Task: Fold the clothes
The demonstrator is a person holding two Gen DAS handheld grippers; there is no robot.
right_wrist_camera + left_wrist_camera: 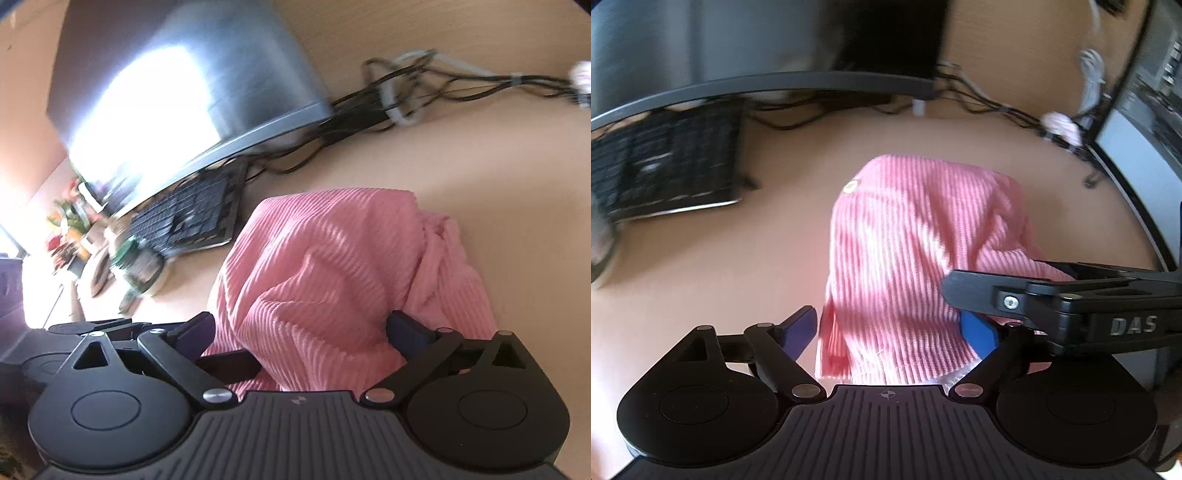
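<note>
A pink ribbed garment (905,251) lies bunched in a loose fold on the tan desk (720,277), a small round tag near its far left corner. My left gripper (889,332) stands open over its near edge; the left finger is clear of the cloth and the right blue pad (979,334) rests against it. The right gripper's black body (1071,302) reaches in from the right over the garment. In the right wrist view the garment (332,266) is heaped between the wide jaws of my right gripper (301,332), which is open, the fabric brushing its right finger.
A black keyboard (665,166) lies at the far left under a curved monitor (757,44). Cables (979,99) run along the back of the desk. A second screen (1137,147) stands at the right. Small colourful objects (92,240) sit left of the keyboard.
</note>
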